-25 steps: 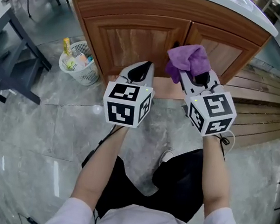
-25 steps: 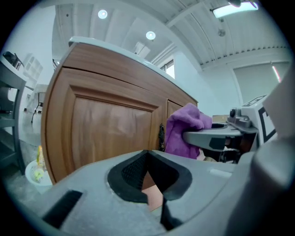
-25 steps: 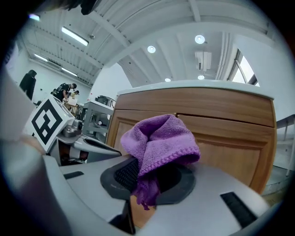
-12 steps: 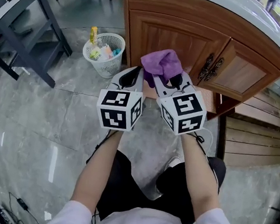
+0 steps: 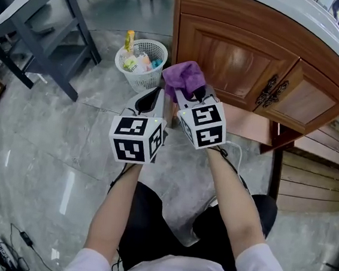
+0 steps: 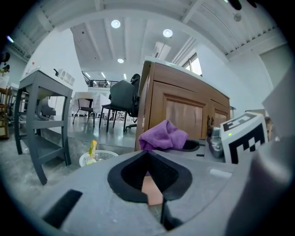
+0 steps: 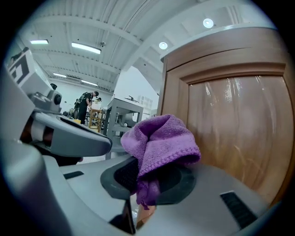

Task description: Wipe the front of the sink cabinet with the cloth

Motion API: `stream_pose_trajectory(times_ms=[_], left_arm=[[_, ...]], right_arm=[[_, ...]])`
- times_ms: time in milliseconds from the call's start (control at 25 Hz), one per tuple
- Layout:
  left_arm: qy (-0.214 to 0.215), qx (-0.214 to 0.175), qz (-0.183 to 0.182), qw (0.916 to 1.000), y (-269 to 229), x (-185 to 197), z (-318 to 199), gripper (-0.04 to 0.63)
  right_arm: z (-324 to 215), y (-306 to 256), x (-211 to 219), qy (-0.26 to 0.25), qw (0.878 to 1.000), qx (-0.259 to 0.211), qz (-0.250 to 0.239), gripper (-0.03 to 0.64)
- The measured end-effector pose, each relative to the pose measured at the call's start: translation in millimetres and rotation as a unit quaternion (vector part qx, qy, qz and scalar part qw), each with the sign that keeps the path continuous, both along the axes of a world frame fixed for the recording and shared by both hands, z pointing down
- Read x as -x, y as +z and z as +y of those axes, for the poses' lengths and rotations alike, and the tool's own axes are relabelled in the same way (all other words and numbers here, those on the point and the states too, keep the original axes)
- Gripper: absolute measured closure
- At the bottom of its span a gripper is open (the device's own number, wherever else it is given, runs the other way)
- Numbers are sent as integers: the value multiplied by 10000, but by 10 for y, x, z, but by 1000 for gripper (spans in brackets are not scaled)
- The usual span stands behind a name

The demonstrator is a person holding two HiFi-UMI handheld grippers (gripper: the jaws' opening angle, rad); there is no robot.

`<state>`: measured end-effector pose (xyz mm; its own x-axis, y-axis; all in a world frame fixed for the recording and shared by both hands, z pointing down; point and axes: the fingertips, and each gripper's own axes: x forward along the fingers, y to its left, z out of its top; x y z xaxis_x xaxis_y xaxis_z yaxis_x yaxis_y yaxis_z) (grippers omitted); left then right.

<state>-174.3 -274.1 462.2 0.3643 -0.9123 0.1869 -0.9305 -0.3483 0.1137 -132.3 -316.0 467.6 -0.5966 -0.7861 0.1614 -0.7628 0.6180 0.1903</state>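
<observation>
— Cloth (image 5: 183,77) check: where's the purple thing right now and what's got hold of it?

— the right gripper (image 5: 190,94) has it. Jaws are clenched on a fold low down, and the rest is bunched into a lump over the tips. It's up at the left corner of the sink cabinet (image 5: 242,16), about level with the left door (image 5: 237,64). In the right gripper view the wood panel fills the whole right side, super close to the lump, but I honestly can't tell if it's touching

— and the other one?

— the left gripper (image 5: 151,98) is clenched on nothing, pad tips pressed together with only floor showing past them. It sits just beside the right one, slightly further from the cabinet, pointing the same way

— anything else around?

— both cabinet doors are closed, with dark metal handles (image 5: 272,90) where they meet and a white countertop (image 5: 313,27) above. There's a white waste basket (image 5: 140,62) on the grey marble floor (image 5: 48,143) near the cabinet's left corner, with a yellow bottle (image 5: 130,39) poking out of it. A dark grey desk (image 5: 46,20) stands further left, well apart from the basket
</observation>
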Motion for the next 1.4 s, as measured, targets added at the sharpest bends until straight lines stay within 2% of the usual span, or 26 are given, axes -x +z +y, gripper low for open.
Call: stream_pose_trajectory(times_ms=[200,560,1400], left_arm=[[54,-5,4,10000,7,-40,-18,591],[404,-6,31,9992,-5,-386,-38,591],[1369,-23,165,9904,-34,-1396,-61,591]], right_arm=[[-61,112,-32,92,9997,20,235,549],[-26,90,-376,344,9990,14,280,549],[183,69,-1605,1293,9909,61,360,549]])
